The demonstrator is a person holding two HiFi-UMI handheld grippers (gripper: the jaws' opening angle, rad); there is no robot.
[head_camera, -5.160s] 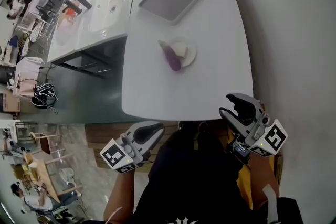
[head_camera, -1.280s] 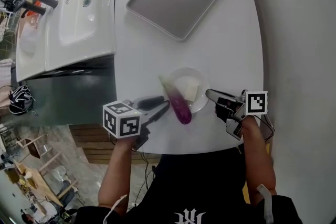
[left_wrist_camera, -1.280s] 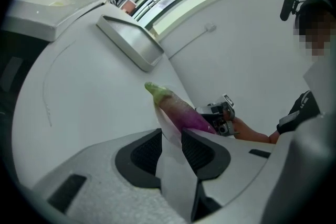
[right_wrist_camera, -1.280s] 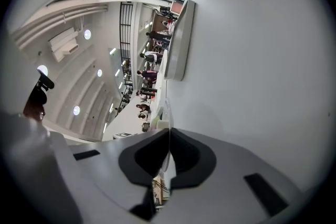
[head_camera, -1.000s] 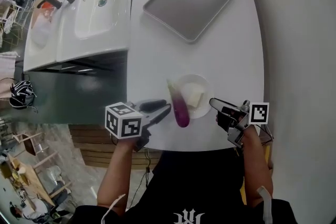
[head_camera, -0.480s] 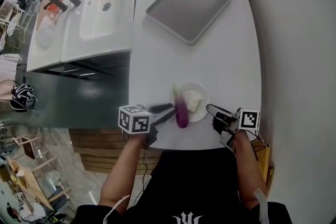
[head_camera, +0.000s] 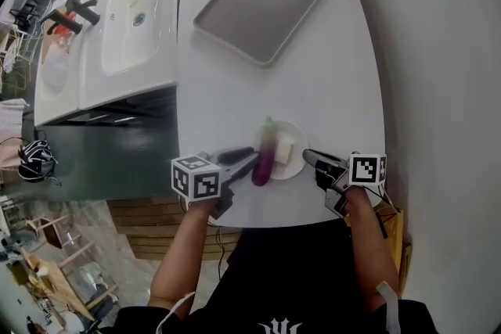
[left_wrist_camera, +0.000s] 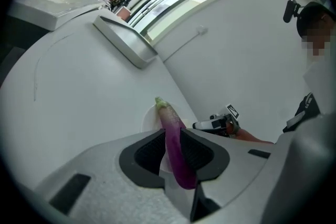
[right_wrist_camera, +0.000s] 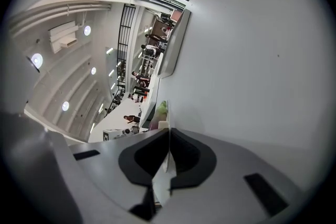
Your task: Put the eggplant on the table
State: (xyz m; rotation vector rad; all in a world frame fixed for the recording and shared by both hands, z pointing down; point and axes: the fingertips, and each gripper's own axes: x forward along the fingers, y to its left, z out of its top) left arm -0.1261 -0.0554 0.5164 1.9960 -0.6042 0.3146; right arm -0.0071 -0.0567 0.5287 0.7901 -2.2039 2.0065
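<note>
My left gripper [left_wrist_camera: 173, 136] is clamped on the eggplant [head_camera: 264, 158], pads pressing both sides of its purple body. The eggplant lies across the left edge of the small white plate [head_camera: 296, 132], green tip pointing toward the grey tray [head_camera: 260, 6] farther up the tabletop [head_camera: 313, 74]. My right gripper [right_wrist_camera: 168, 136] is closed on the plate's thin right rim. A pale block [head_camera: 283, 150] sits on the plate.

We find the white rounded table [head_camera: 235, 90] bare between the grey rectangular metal tray [head_camera: 261, 6] and the small white round plate [head_camera: 296, 131]; passage open there. Nearside, the left gripper [head_camera: 252, 160] and right gripper [head_camera: 306, 156] flank the plate.
</note>
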